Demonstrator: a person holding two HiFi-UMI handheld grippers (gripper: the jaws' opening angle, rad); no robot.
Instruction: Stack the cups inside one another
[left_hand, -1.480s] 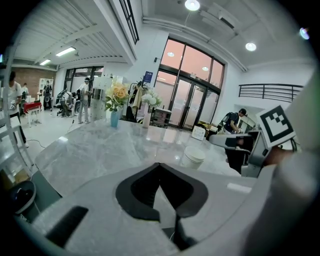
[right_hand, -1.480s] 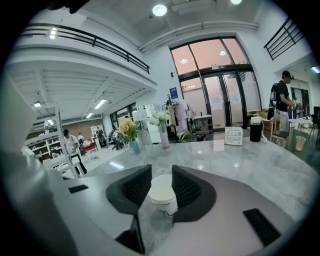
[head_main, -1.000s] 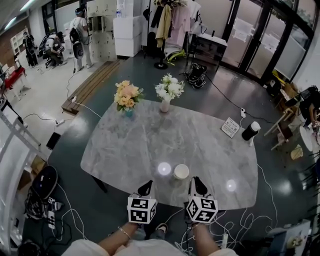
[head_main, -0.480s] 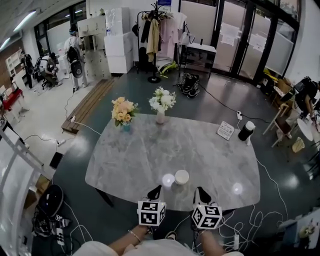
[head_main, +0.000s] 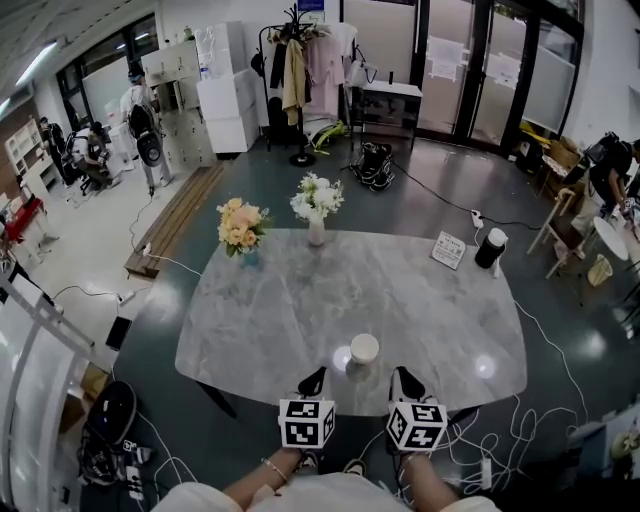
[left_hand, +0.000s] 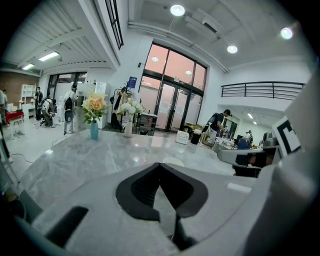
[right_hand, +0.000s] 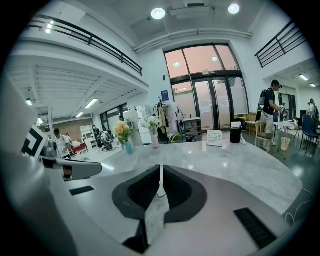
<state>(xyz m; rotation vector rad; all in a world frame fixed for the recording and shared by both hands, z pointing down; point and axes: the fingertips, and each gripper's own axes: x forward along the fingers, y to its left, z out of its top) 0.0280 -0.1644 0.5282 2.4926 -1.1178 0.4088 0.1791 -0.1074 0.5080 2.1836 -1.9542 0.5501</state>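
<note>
On the tabletop (head_main: 280, 300), toward its near edge: one white cup (head_main: 364, 348), upright, mouth up, round and slightly tapered, matte, paper or thin plastic by the look. Whether it is a single cup or several already nested cannot be told from above. No other loose cup is in view. Short of the cup, off the near edge: left tool (head_main: 315, 378), jaws clenched tip to tip on nothing, the cup's rim showing just past them. To the right of it, equally short of the cup: right tool (head_main: 404, 378), whose jaws have just been closing and now leave a hairline slit with nothing between. Step, as judged: stacking either finished or not begun, since nothing stands apart from the cup to go into it. Any next move would call for finding a remaining cup, parting the jaws, then a light rim grasp that will not crush a thin wall. Tabletop: grey veined stone finish, polished, rounded corners, lamp glare (head_main: 343, 358) touching the cup's left side. Tools: pale moulded shells, black ribbed pads (right_hand: 137, 194). Far beyond the cup: peach flowers (head_main: 240, 225) and white flowers (head_main: 316, 198), each in a vase.
</note>
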